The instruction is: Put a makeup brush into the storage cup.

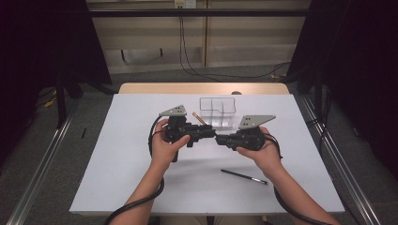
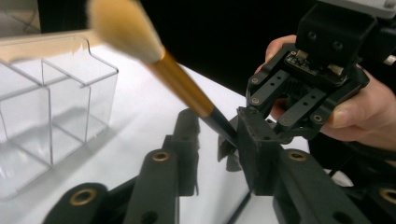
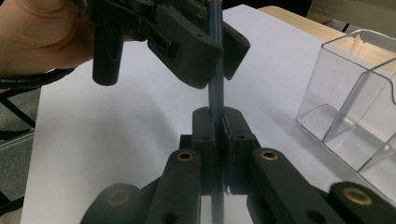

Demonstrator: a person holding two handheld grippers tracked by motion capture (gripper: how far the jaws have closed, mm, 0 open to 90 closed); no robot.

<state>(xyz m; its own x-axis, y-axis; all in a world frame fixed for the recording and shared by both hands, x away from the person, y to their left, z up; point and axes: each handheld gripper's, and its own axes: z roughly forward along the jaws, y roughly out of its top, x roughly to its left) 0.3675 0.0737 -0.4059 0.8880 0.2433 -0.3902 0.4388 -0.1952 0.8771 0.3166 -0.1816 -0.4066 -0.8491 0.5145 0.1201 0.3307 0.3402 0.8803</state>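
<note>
Forearms: two bare forearms enter from the bottom edge of the high view, each trailing a black cable.
Left hand (image 1: 165, 145): wrapped around the black two-jaw left gripper (image 1: 210, 133), which points toward the table's right.
Left gripper jaws: apart, one on each side of the brush's dark handle; in the left gripper view one pad seems to meet the handle and the other stands off it (no clamp can be seen).
Makeup brush (image 2: 182, 86): long brush with pale tan bristles, gold metal ferrule and dark slender handle; it stands tilted above the table between the two grippers, bristles uppermost and leaning toward the box.
Right gripper (image 1: 220, 138): black two-jaw tool held in the right hand (image 1: 263, 152), pointing toward the left gripper, tips almost meeting.
Right gripper jaws: together, clamped on the handle's lower end (clearest in the right gripper view).
Clear plastic divided organiser box (image 1: 217, 112): upright on the white table (image 1: 117, 164), just behind the grippers.
Black pen (image 1: 244, 176): lying flat, near the right forearm.
</note>
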